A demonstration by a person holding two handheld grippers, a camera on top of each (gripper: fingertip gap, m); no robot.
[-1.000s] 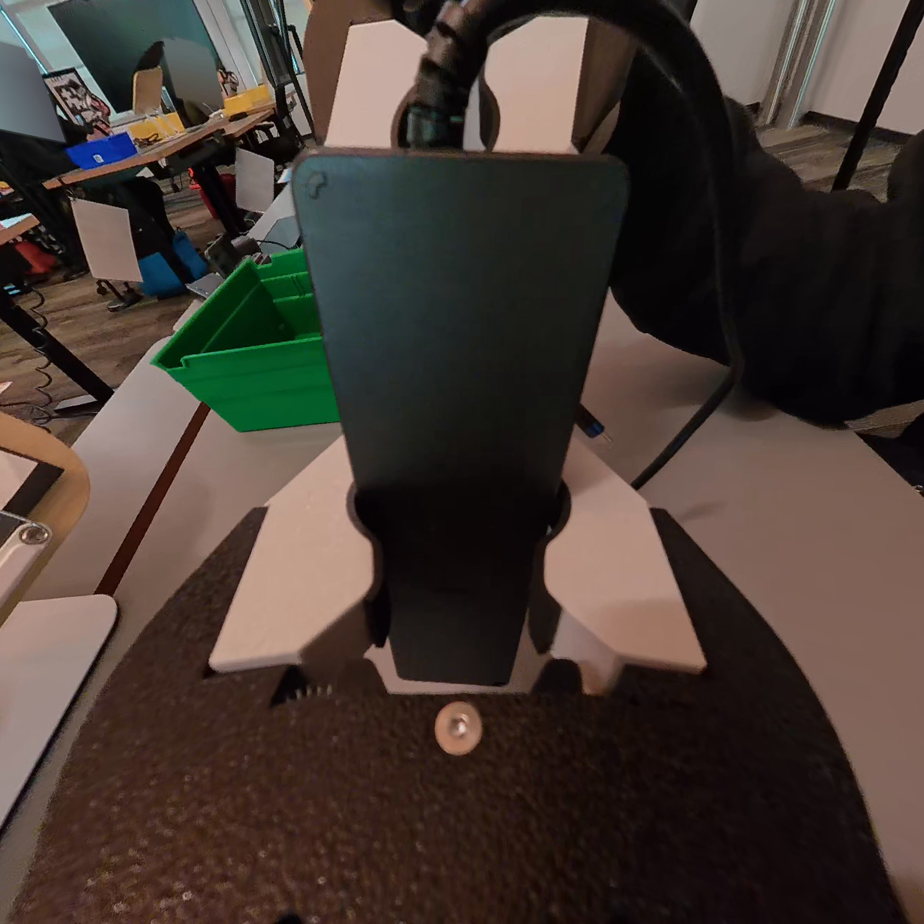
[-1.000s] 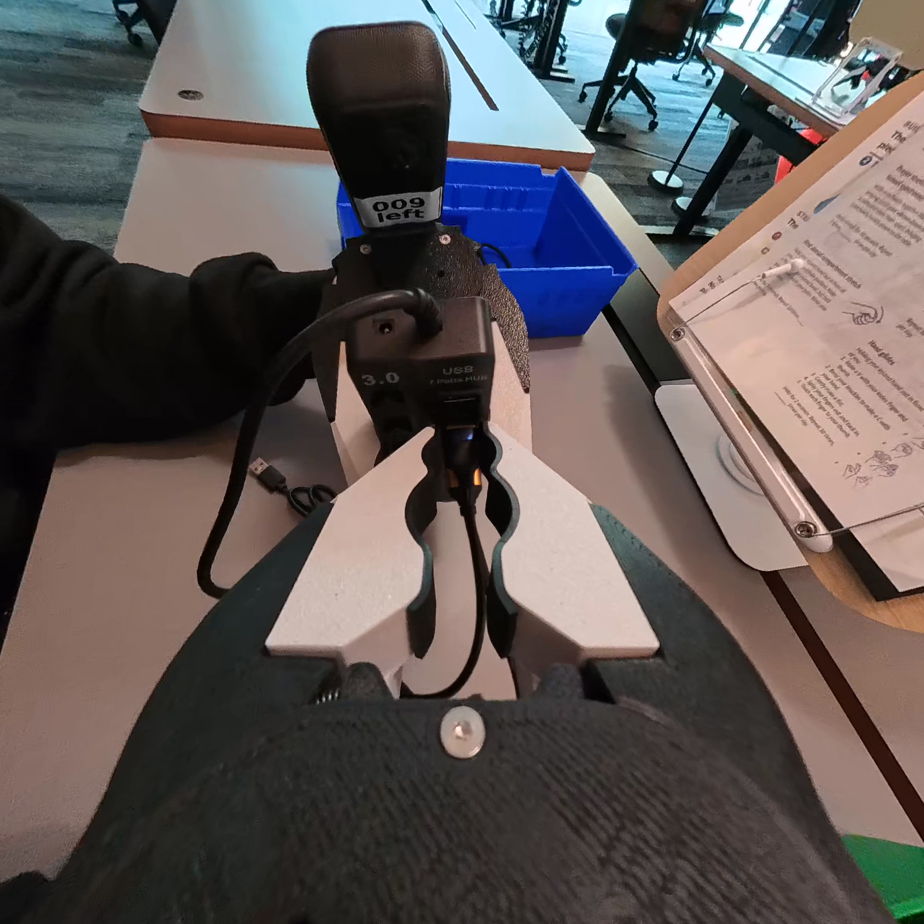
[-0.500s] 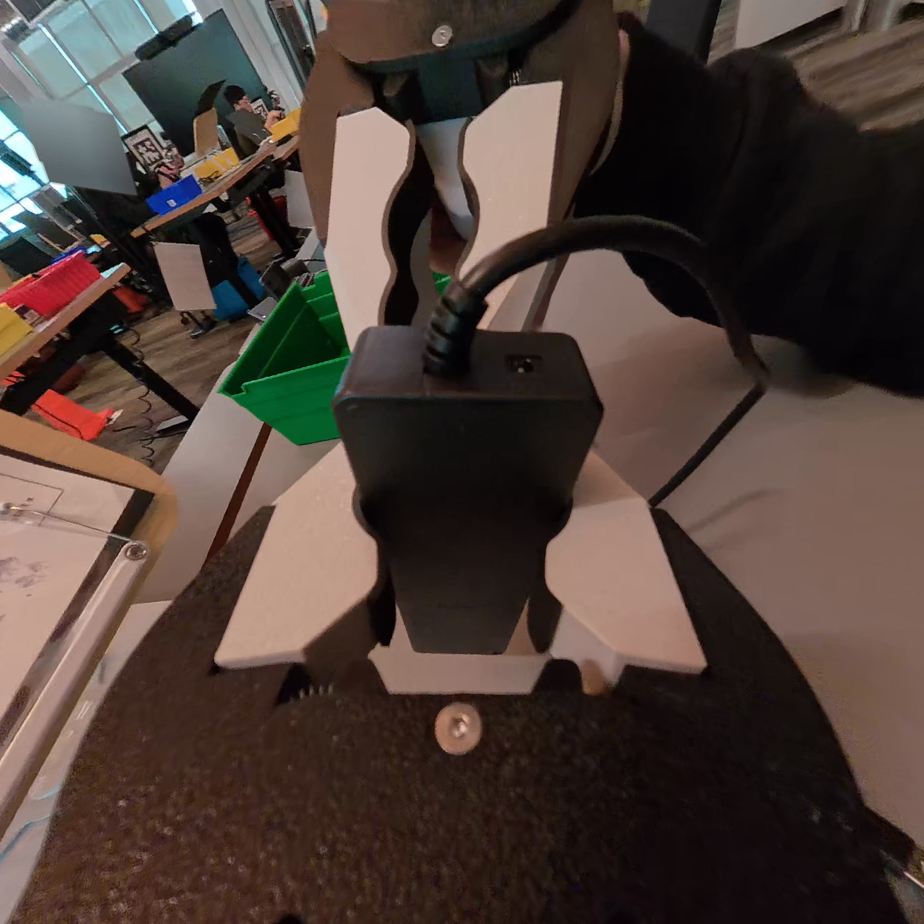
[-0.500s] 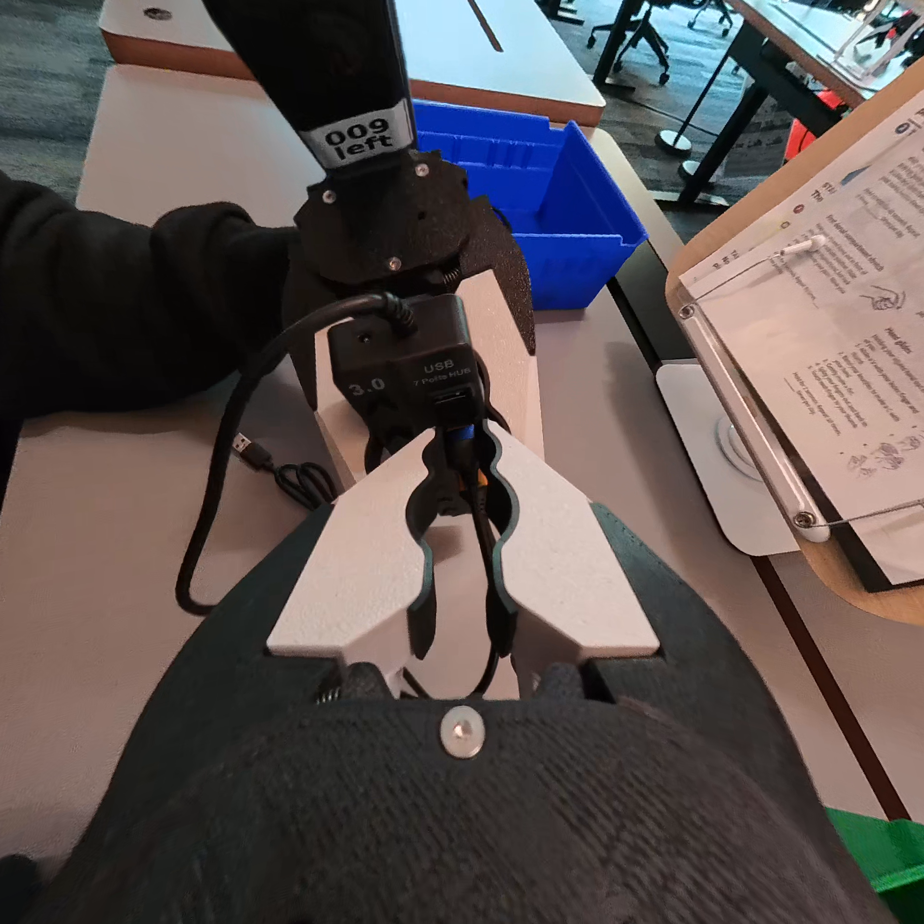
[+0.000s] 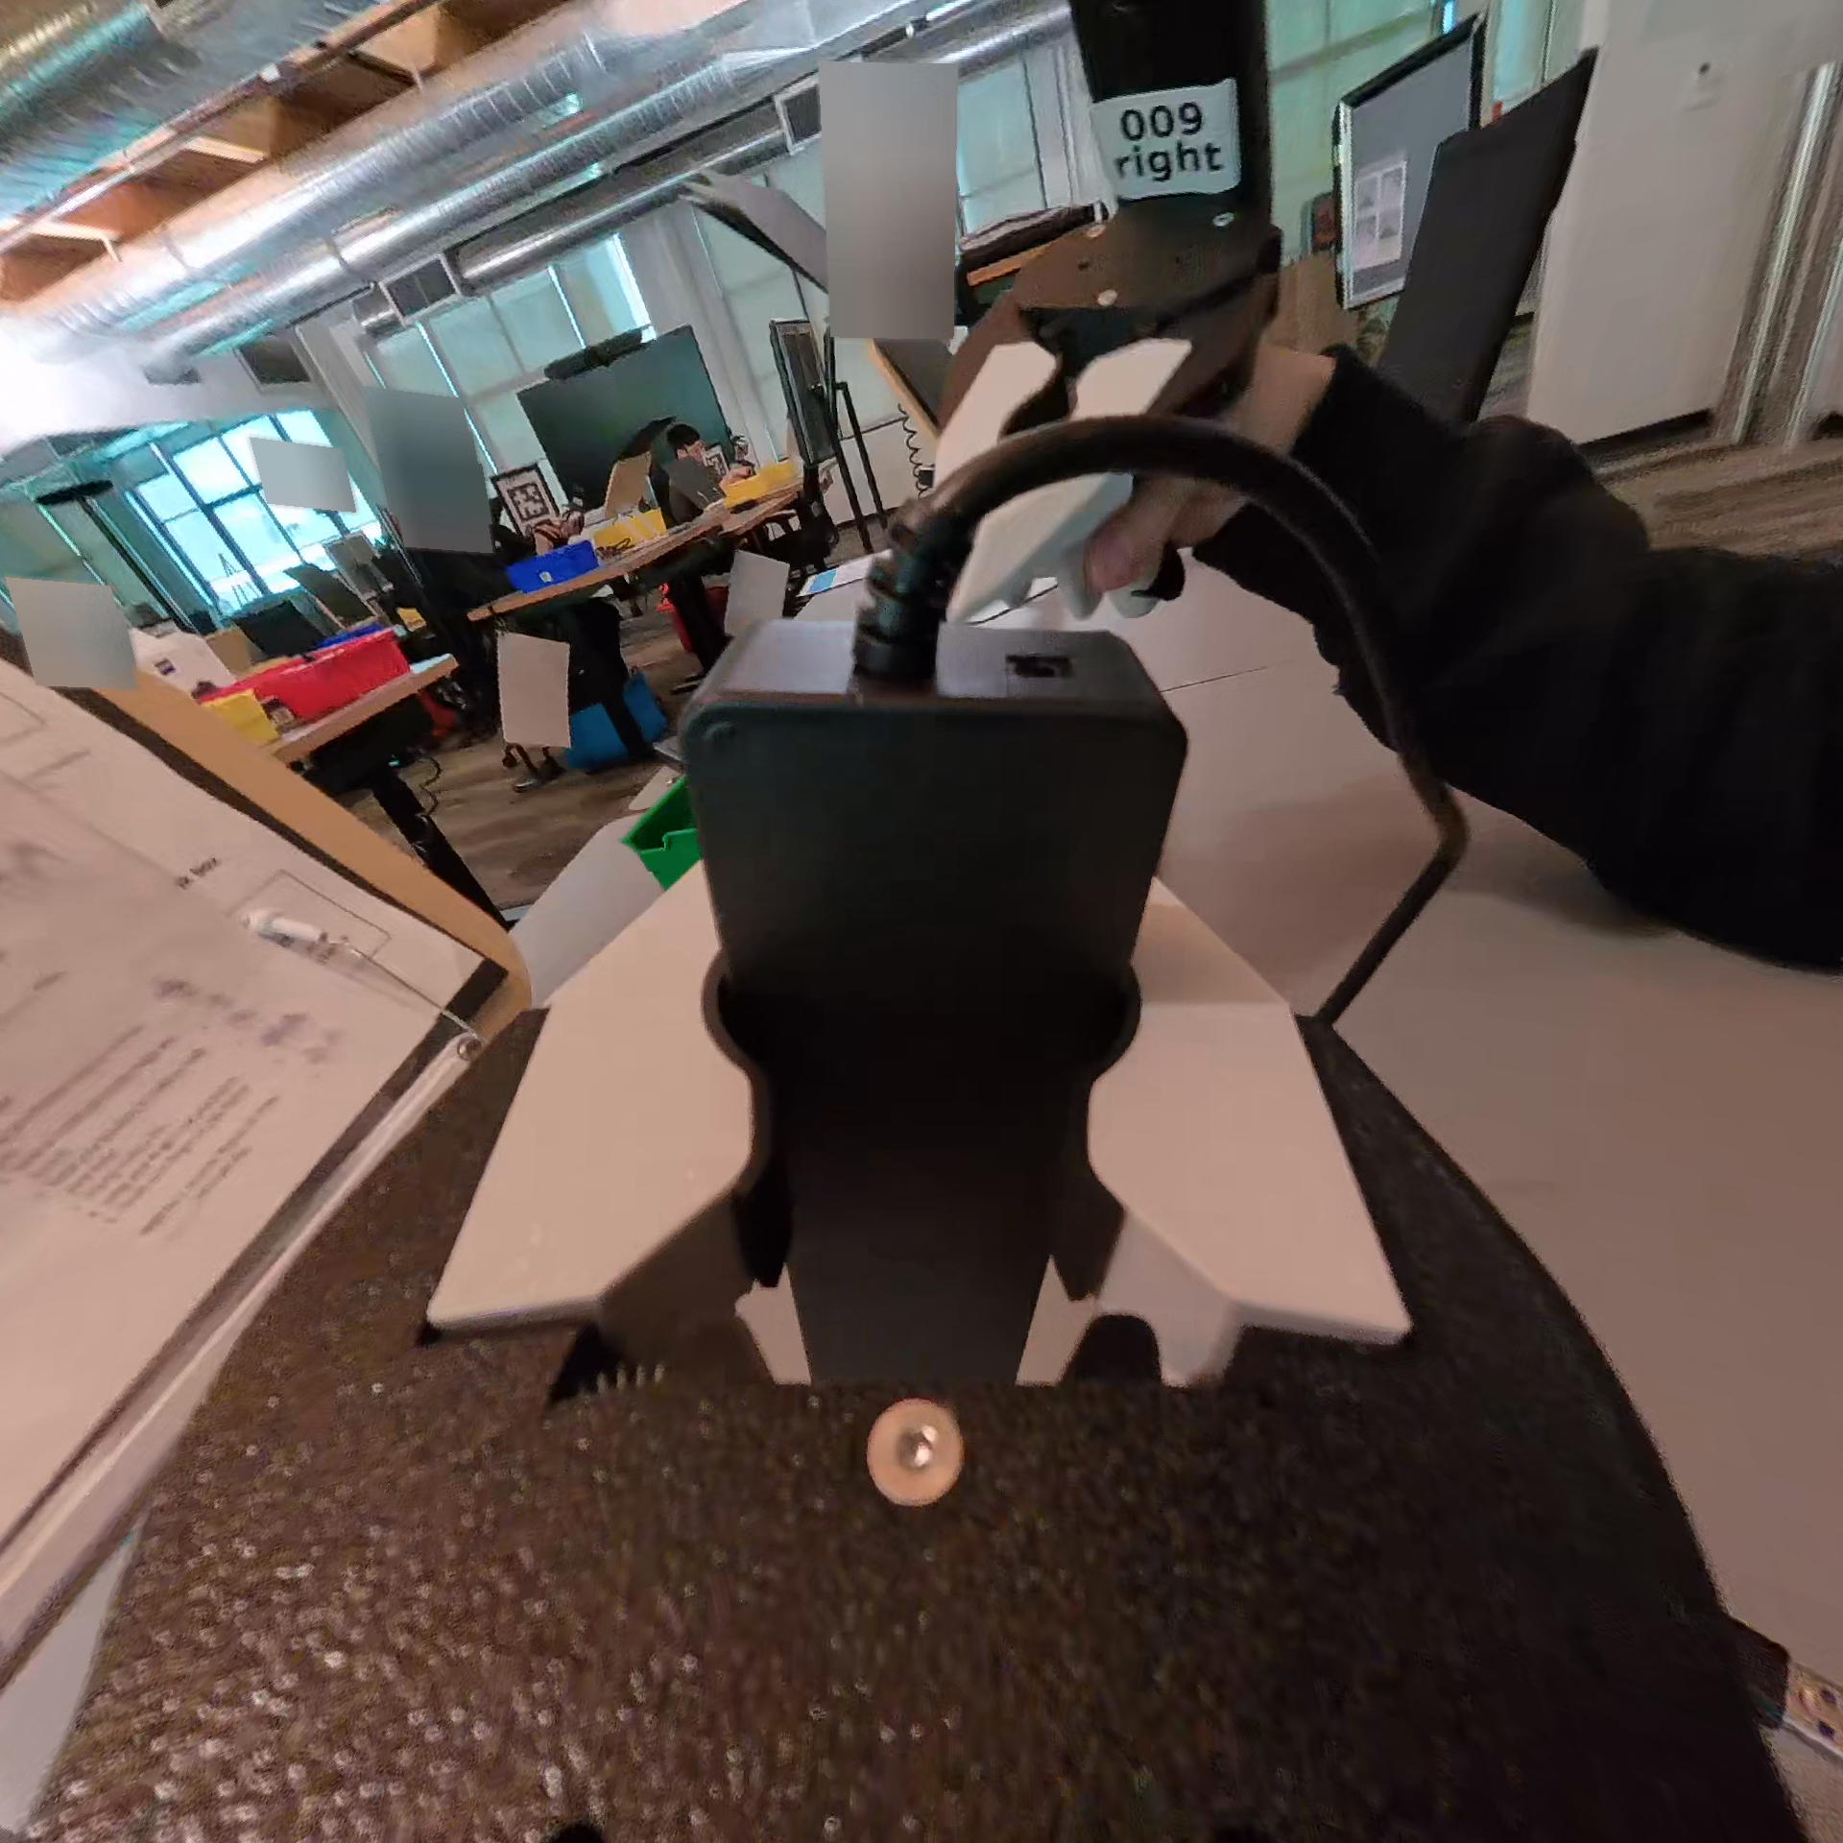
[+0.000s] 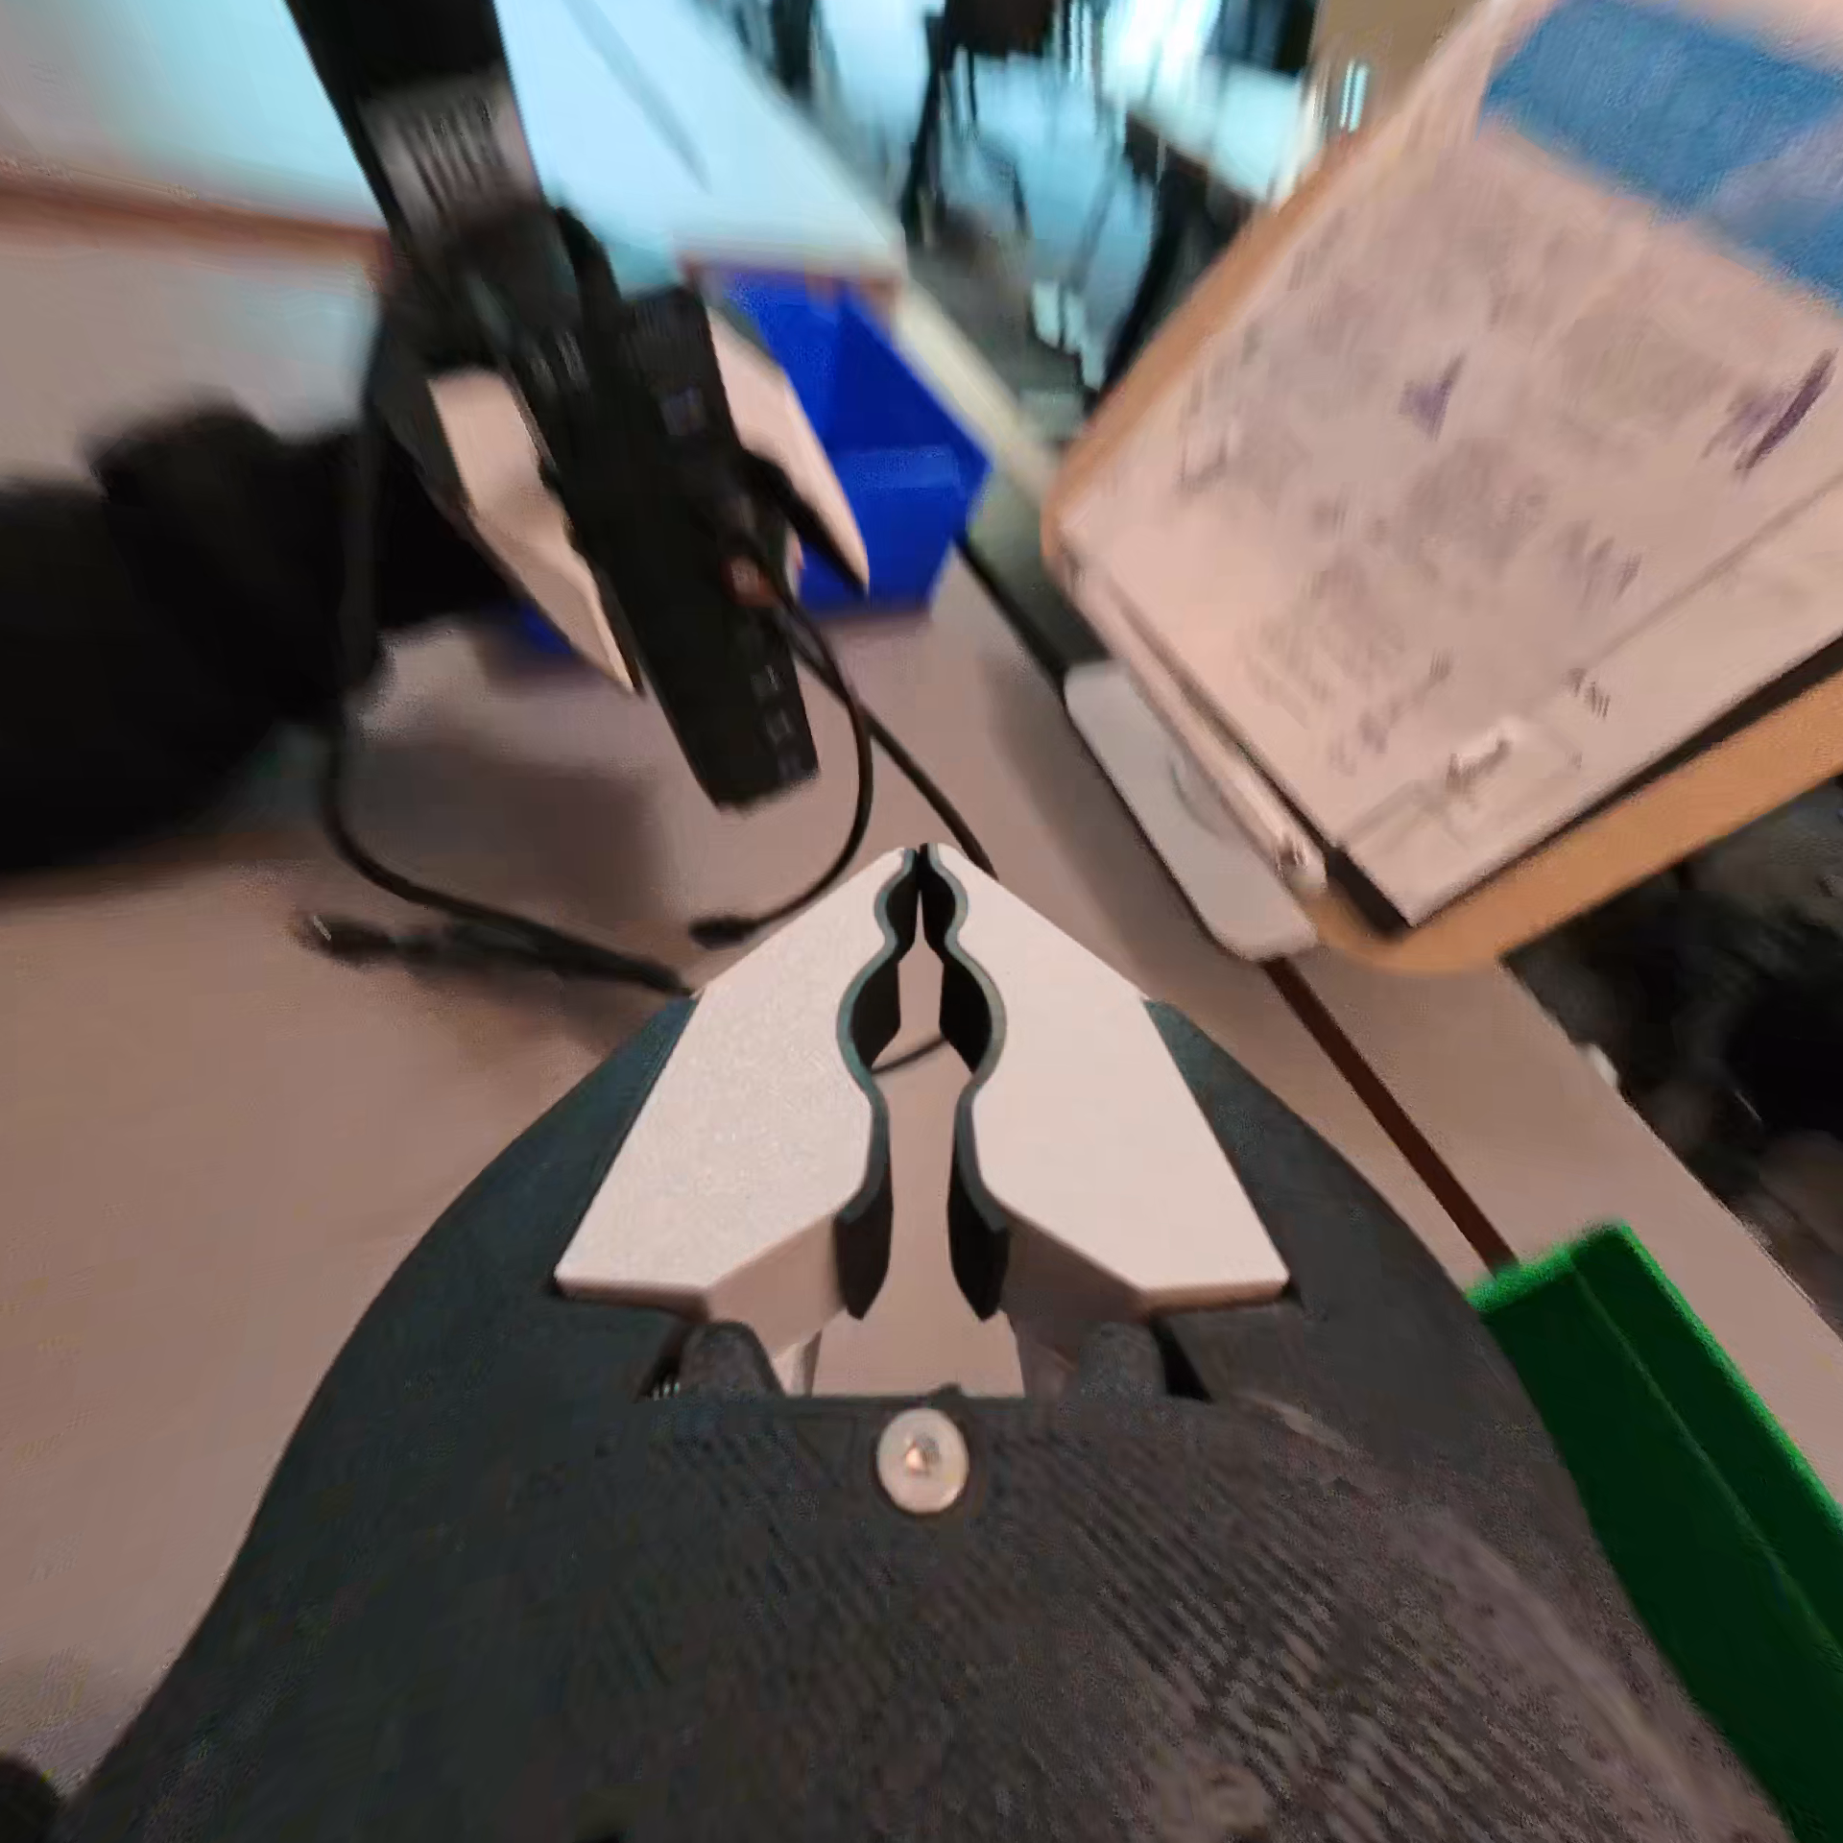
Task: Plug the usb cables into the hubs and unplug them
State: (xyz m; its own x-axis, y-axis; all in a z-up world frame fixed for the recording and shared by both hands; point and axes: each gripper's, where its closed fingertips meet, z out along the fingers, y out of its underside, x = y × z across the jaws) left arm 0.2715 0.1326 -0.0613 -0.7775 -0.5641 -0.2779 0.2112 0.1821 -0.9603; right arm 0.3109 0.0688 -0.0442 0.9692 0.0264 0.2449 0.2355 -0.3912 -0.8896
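Observation:
My left gripper [image 5: 927,918] is shut on a black USB hub [image 5: 927,848] and holds it upright above the table. The hub's thick black cable [image 5: 1097,449] leaves its top end and arcs down to the right. In the blurred right wrist view the hub [image 6: 688,558] hangs tilted between the left gripper's fingers [image 6: 519,529], and a thin black USB cable [image 6: 848,718] stays plugged into its side. My right gripper [image 6: 920,858] is shut with its tips touching and nothing between them, a short way back from the hub. It also shows beyond the hub in the left wrist view [image 5: 1047,588].
A blue bin [image 6: 878,469] stands behind the hub. A green bin [image 6: 1675,1416] is at my right, also visible in the left wrist view [image 5: 663,838]. A document stand with a clear cover [image 6: 1446,499] leans over the table edge. A black sleeve [image 5: 1596,698] rests on the grey table [image 5: 1546,1147].
My right gripper has let go of the plugged USB cable, drawn back from the hub and shut. The left gripper has lifted and tilted the hub. The right view is motion-blurred.

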